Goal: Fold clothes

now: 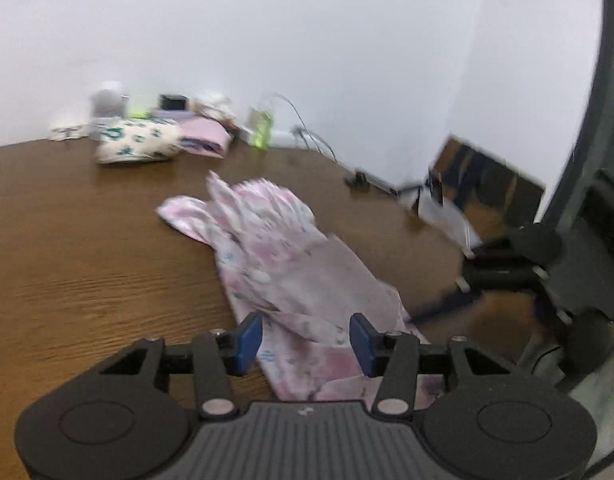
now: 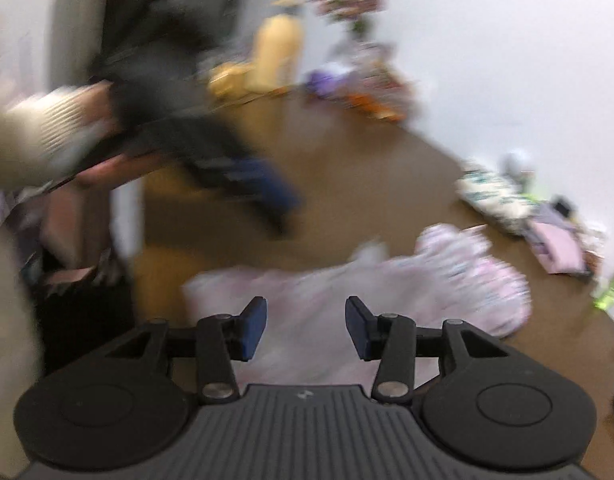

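Item: pink floral garment [image 1: 275, 256], lying crumpled lengthwise on your brown wooden table [image 1: 87, 260], its near end under both claws.

Your left gripper [image 1: 306, 342]: jaws parted, blue pads [image 1: 249, 342] clear of the cloth, nothing pinched between them.

Your right gripper [image 2: 306, 328]: jaws likewise parted above the same garment, holding nothing; this view is heavily blurred.

Far edge of table, by the white wall [image 1: 307, 40]: folded white cloth with green print [image 1: 135, 142], folded pink cloth [image 1: 207, 138] beside it, small clutter too blurred to name.

Right wrist view, upper left: your cream ribbed sleeve [image 2: 39, 136].
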The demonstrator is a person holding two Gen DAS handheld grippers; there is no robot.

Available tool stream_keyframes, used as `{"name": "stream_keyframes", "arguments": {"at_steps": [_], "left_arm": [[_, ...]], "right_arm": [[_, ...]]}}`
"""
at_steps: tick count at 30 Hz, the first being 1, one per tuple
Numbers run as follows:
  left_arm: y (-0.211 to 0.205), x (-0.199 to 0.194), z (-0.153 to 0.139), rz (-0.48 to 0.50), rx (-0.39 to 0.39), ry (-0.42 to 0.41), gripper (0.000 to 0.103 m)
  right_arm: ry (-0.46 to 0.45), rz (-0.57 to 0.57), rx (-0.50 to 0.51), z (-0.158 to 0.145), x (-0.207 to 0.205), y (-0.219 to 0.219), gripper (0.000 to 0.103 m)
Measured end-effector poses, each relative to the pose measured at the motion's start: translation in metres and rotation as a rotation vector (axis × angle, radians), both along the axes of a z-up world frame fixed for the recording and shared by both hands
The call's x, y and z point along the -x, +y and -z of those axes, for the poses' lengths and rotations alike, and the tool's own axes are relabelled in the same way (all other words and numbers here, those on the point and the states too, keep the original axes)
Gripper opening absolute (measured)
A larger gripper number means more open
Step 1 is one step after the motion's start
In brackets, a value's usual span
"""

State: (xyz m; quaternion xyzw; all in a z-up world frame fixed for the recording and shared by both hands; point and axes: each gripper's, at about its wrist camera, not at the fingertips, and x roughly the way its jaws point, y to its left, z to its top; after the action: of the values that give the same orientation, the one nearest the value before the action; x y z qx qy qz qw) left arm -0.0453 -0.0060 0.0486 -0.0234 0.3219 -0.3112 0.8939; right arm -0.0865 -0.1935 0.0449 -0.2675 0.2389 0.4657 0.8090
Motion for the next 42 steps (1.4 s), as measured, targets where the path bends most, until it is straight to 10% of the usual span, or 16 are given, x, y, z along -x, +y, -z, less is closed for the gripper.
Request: {"name": "stream_keyframes", "arguments": {"at_steps": [3,10,14,18,26,35,38,40,42], "left_arm": [[-0.018,-0.008,0.014,0.047,-0.050,0.050,0.032],[-0.018,-0.016,0.031,0.040,-0.088,0.100,0.031],[-0.015,-0.009,0.024,0.042,-0.139,0.044,0.041],[-0.006,0.018,0.006,0.038,-0.275,-0.160,0.062],[0.001,0.097,-0.010,0.395,-0.391,-0.503,0.084],[-0.034,0.102,0.040,0.600,-0.558,-0.736,0.085],[-0.043,0.093,0.047,0.663,-0.587,-0.740,0.071],[-0.047,0.079,0.046,0.682,-0.567,-0.652,0.032],[-0.044,0.059,0.040,0.658,-0.481,-0.516,0.018]], "right_arm": [[0.014,-0.020,0.031,0.017,0.017,-0.001,0.063],[-0.069,-0.018,0.056,0.035,0.002,-0.007,0.064],[0.009,-0.027,0.027,0.037,-0.012,-0.016,0.031],[0.081,-0.051,0.011,0.033,-0.024,-0.021,0.019],[0.349,-0.074,-0.130,0.023,-0.070,-0.048,0.011],[0.540,-0.124,-0.271,0.016,-0.090,-0.062,0.009],[0.573,-0.151,-0.296,0.014,-0.088,-0.063,0.008],[0.597,-0.163,-0.325,0.012,-0.087,-0.064,0.008],[0.594,-0.152,-0.335,0.009,-0.086,-0.066,0.008]]}}
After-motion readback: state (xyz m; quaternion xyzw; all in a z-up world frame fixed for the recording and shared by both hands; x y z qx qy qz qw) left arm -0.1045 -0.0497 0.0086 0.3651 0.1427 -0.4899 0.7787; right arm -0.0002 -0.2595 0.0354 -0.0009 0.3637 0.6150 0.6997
